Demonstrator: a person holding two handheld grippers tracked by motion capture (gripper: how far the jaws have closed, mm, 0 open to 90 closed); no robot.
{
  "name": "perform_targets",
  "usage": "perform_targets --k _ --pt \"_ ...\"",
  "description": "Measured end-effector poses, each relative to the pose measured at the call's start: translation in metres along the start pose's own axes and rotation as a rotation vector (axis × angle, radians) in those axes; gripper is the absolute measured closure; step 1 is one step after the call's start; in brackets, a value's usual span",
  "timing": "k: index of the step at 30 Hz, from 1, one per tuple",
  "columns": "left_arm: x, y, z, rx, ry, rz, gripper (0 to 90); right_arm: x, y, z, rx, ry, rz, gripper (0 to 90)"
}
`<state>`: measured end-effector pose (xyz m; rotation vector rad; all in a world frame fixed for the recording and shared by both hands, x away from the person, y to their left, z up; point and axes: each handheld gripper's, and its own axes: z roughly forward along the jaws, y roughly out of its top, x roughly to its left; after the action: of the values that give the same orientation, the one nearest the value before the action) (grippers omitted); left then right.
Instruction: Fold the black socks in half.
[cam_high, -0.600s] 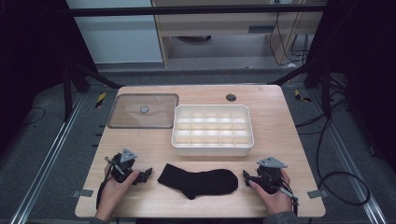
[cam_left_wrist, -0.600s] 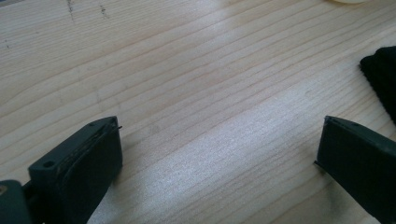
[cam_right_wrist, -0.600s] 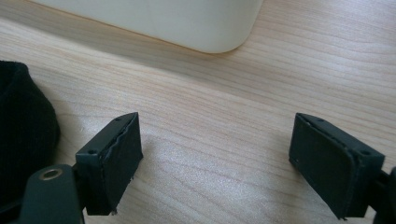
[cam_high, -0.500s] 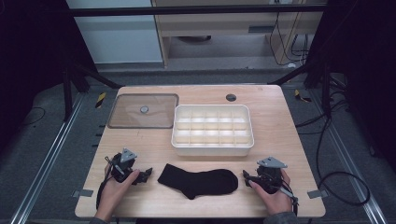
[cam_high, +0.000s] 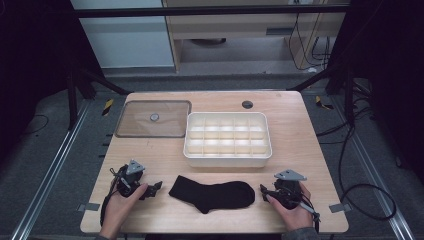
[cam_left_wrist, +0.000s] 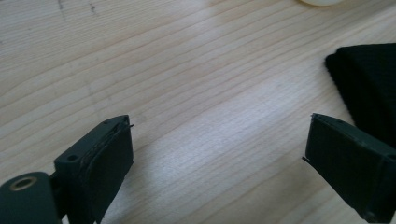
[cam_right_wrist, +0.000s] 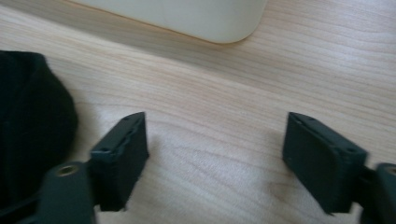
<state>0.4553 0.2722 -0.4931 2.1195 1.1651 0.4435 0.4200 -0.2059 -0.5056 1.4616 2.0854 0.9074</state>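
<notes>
A black fabric sock lies flat and spread out on the near part of the pale wooden worktop, about midway between the two hands, with its cuff end toward the left and its toe end toward the right. Nothing holds it yet. The left hand-held gripper rests low on the worktop just left of the cuff, its jaws released and standing wide over bare wood; in the left gripper view the sock's edge lies just beyond the right-hand jaw, near but not between the two. The right hand-held gripper sits just right of the toe, also released, with only wood grain between its jaws in the right gripper view and the dark toe off to the left of them. Behind the sock, in the middle of the worktop, stands a cream-white plastic organiser box with a grid of small compartments, all of which look empty. Its clear flat rectangular lid with a small round knob lies apart at the far left. As a judgement, the work stands at its very beginning: the box is opened and ready, but the sock is ungrasped and unfolded, so gripping, folding or rolling it and placing it in a compartment all remain.
</notes>
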Motion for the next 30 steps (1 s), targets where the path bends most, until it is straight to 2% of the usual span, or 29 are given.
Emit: perform_targets --k 1,2,4,5,9,11,14,18,22,23,24,28,30 --pt "-0.002 0.000 -0.001 0.000 -0.013 -0.004 8.1 -0.001 0.000 -0.001 -0.001 0.010 0.002 31.2" --pt "-0.004 0.001 -0.002 -0.001 -0.023 0.000 8.4 0.000 0.000 -0.006 0.008 0.050 0.027 37.5" --pt "-0.009 0.001 -0.005 0.004 -0.030 0.014 8.4 0.000 0.000 -0.007 0.007 0.049 0.021 39.3" --pt "-0.011 0.002 -0.006 0.005 -0.034 0.018 8.4 0.002 0.000 -0.010 0.000 0.063 0.024 42.2" --pt "-0.022 0.002 -0.010 -0.009 -0.075 0.027 8.6 0.006 0.003 -0.019 -0.026 0.092 0.012 50.9" --pt "-0.027 0.002 -0.011 -0.009 -0.089 0.032 9.6 0.010 0.008 -0.027 -0.045 0.130 0.014 55.2" --pt "-0.034 0.004 -0.014 -0.018 -0.104 0.037 10.3 0.014 0.013 -0.030 -0.052 0.156 0.019 56.7" --pt "-0.039 0.005 -0.014 -0.017 -0.129 0.022 11.3 0.024 0.020 -0.031 -0.052 0.195 0.022 55.7" --pt "-0.042 0.006 -0.015 -0.013 -0.132 0.016 12.9 0.039 0.021 -0.023 -0.004 0.202 -0.006 48.6" --pt "-0.042 0.006 -0.015 -0.012 -0.131 0.019 13.9 0.047 0.022 -0.017 0.025 0.209 -0.027 46.5" --pt "-0.043 0.006 -0.016 -0.009 -0.130 0.021 13.9 0.047 0.022 -0.017 0.025 0.209 -0.027 46.5" --pt "-0.046 0.010 -0.018 -0.003 -0.141 0.022 15.4 0.059 0.028 -0.009 0.073 0.189 -0.075 44.7" --pt "-0.048 0.014 -0.020 0.007 -0.148 0.025 17.0 0.061 0.036 -0.007 0.142 0.186 -0.098 43.2"
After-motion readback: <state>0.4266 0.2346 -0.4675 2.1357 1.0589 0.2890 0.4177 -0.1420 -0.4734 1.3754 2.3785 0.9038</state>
